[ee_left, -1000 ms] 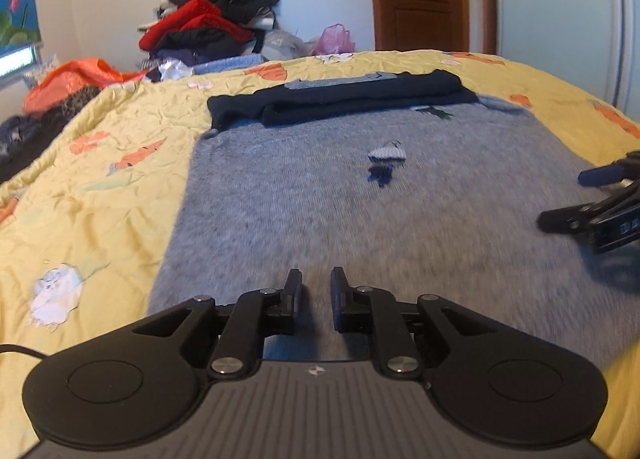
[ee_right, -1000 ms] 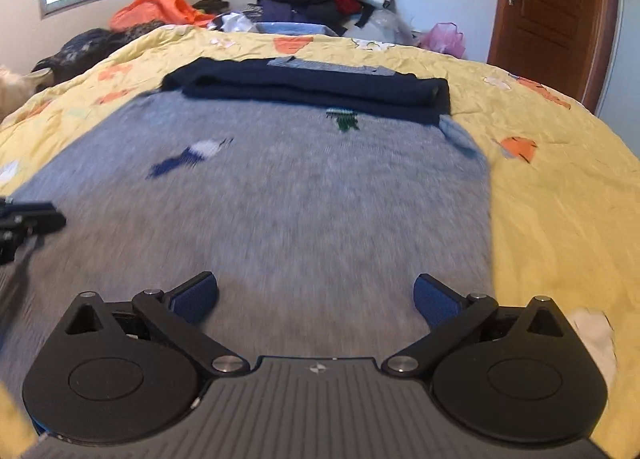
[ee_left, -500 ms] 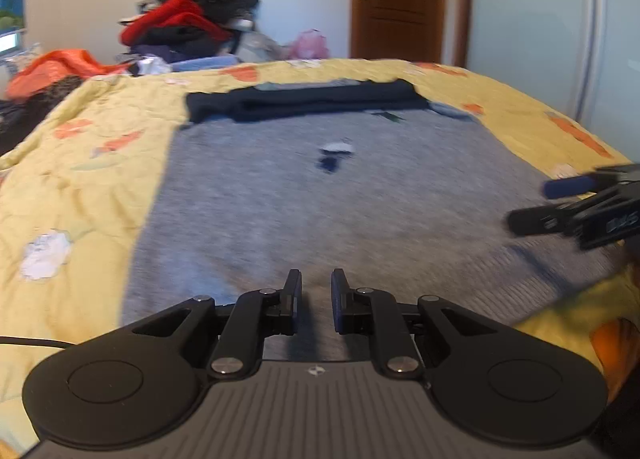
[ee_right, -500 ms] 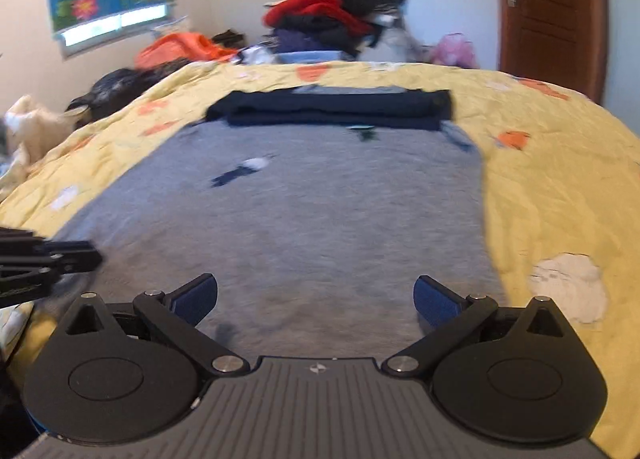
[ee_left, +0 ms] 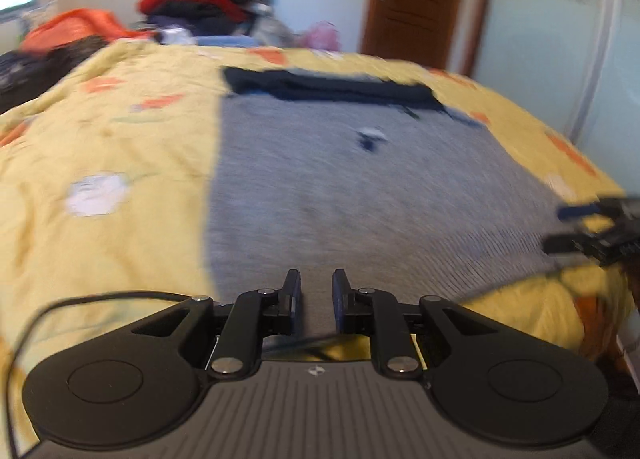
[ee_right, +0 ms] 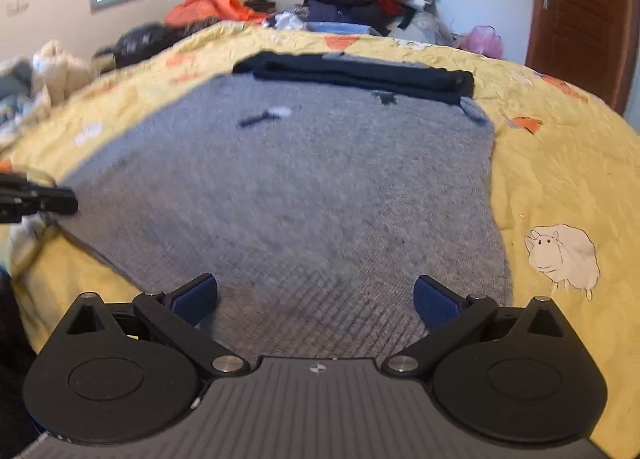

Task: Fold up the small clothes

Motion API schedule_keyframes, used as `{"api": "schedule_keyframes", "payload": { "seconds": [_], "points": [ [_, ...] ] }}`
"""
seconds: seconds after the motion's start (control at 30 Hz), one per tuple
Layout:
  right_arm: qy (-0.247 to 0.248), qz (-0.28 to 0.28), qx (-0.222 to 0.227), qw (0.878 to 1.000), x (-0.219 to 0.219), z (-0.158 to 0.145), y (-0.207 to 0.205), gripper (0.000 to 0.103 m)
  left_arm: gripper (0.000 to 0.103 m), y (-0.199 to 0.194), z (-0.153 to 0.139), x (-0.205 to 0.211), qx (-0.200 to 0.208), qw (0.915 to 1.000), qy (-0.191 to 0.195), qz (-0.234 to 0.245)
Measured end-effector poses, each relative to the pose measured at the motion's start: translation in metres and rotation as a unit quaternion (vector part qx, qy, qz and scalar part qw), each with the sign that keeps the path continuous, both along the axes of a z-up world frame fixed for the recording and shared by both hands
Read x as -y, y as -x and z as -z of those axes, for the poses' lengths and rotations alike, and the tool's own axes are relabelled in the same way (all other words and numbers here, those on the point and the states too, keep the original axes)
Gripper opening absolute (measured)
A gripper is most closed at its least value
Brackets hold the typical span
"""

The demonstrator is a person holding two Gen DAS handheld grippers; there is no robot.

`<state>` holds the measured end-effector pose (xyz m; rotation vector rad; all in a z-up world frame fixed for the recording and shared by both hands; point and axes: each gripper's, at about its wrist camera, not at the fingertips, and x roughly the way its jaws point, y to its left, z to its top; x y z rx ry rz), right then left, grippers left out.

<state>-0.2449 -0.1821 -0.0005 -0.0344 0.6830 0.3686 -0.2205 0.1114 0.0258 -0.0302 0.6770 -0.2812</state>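
- Left gripper: jaws narrowly apart, nothing clamped, at grey sweater hem.
- Right gripper: jaws wide apart, empty, over same hem.
- Sweater flat on yellow quilt, navy sleeves folded across its far end.

A: What lies ahead of the right gripper?
B: A grey sweater spread flat on the yellow bedspread, its navy sleeves folded across the far end
A: And the jaws?
B: Wide apart, nothing between them
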Motion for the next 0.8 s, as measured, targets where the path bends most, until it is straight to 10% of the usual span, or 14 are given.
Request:
{"api": "schedule_keyframes", "payload": {
  "seconds": [0.23,0.37,0.47,0.57,0.7,0.8],
  "points": [
    [0.039,-0.019,0.009,0.999,-0.015,-0.001,-0.002,0.103,0.016,-0.01,-0.041,-0.068,0.056,0.9868,-0.135,-0.069],
    [0.025,-0.006,0.006,1.0,-0.002,-0.001,-0.001,0.103,0.018,-0.029,-0.076,-0.152,0.062,0.9344,-0.311,-0.163],
    [0.006,0.018,0.004,1.0,0.012,-0.001,-0.001,0.103,0.018,-0.044,-0.104,-0.209,0.049,0.9173,-0.302,-0.254],
    [-0.028,0.048,-0.003,0.998,0.025,-0.002,-0.003,0.103,0.03,-0.044,-0.106,-0.206,0.059,0.9428,-0.194,-0.264],
    [-0.064,0.062,-0.015,0.996,0.036,-0.007,-0.005,0.103,0.054,-0.046,-0.06,-0.129,0.041,0.9855,-0.039,-0.16],
    [-0.045,0.06,-0.012,0.997,0.037,-0.014,-0.002,0.103,0.054,-0.046,-0.028,-0.071,-0.002,0.9945,0.06,-0.085]
  ]
}}
